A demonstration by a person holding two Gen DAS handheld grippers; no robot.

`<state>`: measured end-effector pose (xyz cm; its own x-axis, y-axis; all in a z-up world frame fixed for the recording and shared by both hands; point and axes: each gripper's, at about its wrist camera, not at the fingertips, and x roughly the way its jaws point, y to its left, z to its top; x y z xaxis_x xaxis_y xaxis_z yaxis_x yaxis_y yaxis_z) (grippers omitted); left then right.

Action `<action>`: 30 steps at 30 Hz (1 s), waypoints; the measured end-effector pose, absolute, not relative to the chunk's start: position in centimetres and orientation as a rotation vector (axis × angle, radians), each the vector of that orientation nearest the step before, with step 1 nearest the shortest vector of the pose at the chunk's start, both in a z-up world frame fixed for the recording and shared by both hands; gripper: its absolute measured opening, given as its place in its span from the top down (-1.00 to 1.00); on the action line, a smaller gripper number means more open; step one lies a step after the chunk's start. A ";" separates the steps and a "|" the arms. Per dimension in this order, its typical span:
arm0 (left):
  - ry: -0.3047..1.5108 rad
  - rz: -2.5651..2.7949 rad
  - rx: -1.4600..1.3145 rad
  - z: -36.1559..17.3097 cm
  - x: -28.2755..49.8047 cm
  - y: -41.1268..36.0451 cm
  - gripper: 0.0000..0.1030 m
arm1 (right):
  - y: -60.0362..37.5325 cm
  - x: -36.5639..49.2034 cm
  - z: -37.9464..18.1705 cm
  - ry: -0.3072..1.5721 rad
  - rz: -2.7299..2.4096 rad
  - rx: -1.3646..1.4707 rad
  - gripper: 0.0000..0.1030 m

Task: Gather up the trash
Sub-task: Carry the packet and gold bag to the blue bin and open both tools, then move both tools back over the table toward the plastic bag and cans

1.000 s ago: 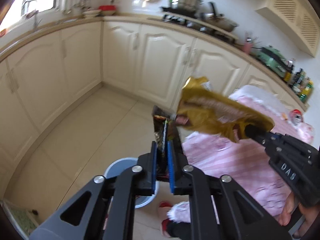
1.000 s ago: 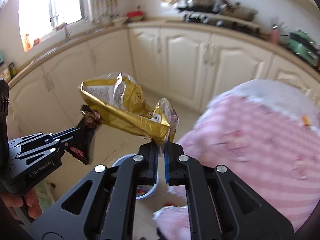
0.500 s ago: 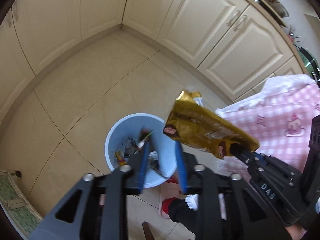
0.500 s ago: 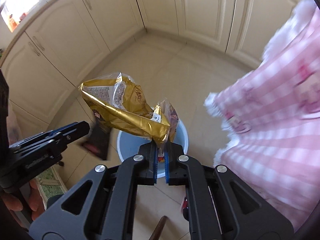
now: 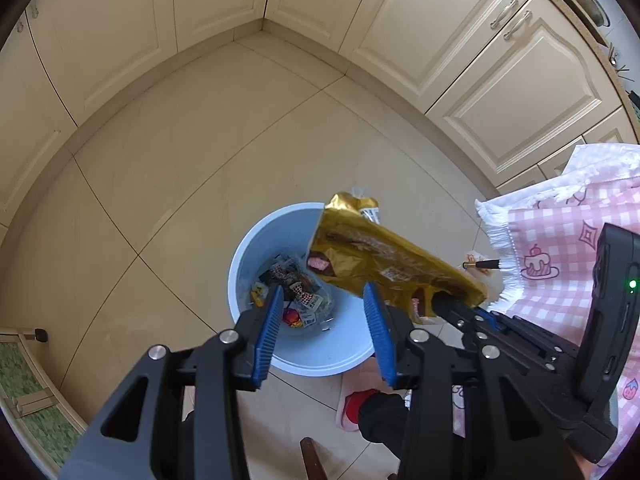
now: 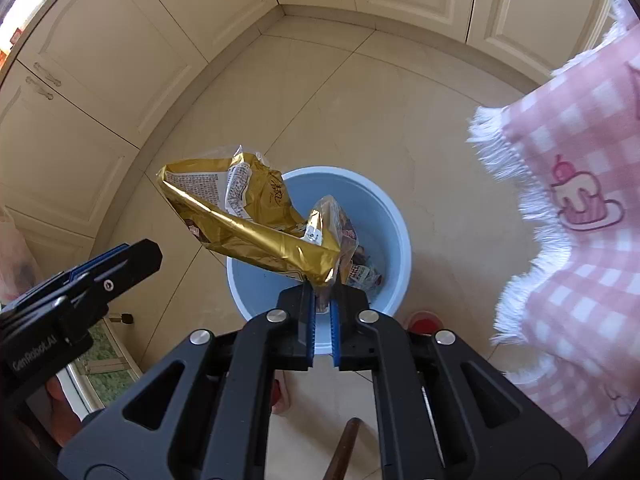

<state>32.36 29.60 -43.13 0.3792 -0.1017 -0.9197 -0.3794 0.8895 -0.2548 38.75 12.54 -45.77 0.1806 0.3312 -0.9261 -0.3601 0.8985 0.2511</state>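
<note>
A light blue bin stands on the tiled floor with several wrappers in it. Directly above the bin, my left gripper has its jaws opening, with nothing between them. Its blue pads stand well apart. My right gripper pinches one corner of a crumpled gold snack bag. That bag sticks out over the bin's rim. The right jaws are just starting to open, the bag's corner still between them.
A pink checked tablecloth with a white fringe hangs at the right. Cream cabinets line the far corner. A green mat lies at lower left. A person's foot in a slipper is beside the bin.
Both grippers came down from counter height to just over the bin. The left gripper opened and let go of its dark wrapper. The right still holds the gold bag.
</note>
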 end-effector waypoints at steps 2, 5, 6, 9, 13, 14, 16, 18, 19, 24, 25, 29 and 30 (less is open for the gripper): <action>1.182 0.185 -0.471 -43.4 32.3 30.0 0.19 | 12.6 38.9 -46.0 1.306 0.486 -0.007 0.82; 1.186 0.187 -0.474 -43.4 32.3 30.1 0.18 | 12.7 38.8 -46.0 1.313 0.482 0.017 0.81; 1.186 0.186 -0.476 -43.5 32.3 30.1 0.18 | 12.8 38.7 -46.0 1.313 0.481 0.020 0.79; 1.189 0.187 -0.473 -43.4 32.2 30.0 0.16 | 12.7 38.7 -45.9 1.320 0.474 0.039 0.71; 1.192 0.184 -0.463 -43.2 32.1 30.0 0.14 | 12.7 38.7 -45.9 1.309 0.465 0.050 -0.01; 1.193 0.185 -0.462 -43.1 32.0 30.0 0.14 | 12.7 38.6 -45.9 1.310 0.470 0.043 -0.01; 1.193 0.183 -0.462 -42.9 32.0 30.0 0.14 | 12.8 38.4 -46.0 1.320 0.479 0.039 -0.01; 1.191 0.181 -0.458 -42.5 31.9 29.9 0.14 | 12.7 38.2 -45.8 1.326 0.478 0.043 -0.01; 1.188 0.180 -0.456 -42.3 31.8 29.8 0.14 | 12.6 38.0 -45.4 1.320 0.475 0.037 -0.01; 1.162 0.169 -0.440 -40.3 31.4 29.1 0.07 | 12.4 37.4 -42.6 1.257 0.476 -0.003 -0.01; 1.155 0.170 -0.436 -39.8 31.3 28.8 0.06 | 12.3 37.2 -42.0 1.244 0.474 -0.011 -0.01; 1.113 0.164 -0.418 -37.1 30.2 28.0 0.05 | 12.0 36.0 -38.0 1.164 0.483 -0.058 -0.01; 1.096 0.165 -0.414 -36.1 29.8 27.8 0.03 | 11.8 35.6 -36.9 1.140 0.492 -0.071 -0.01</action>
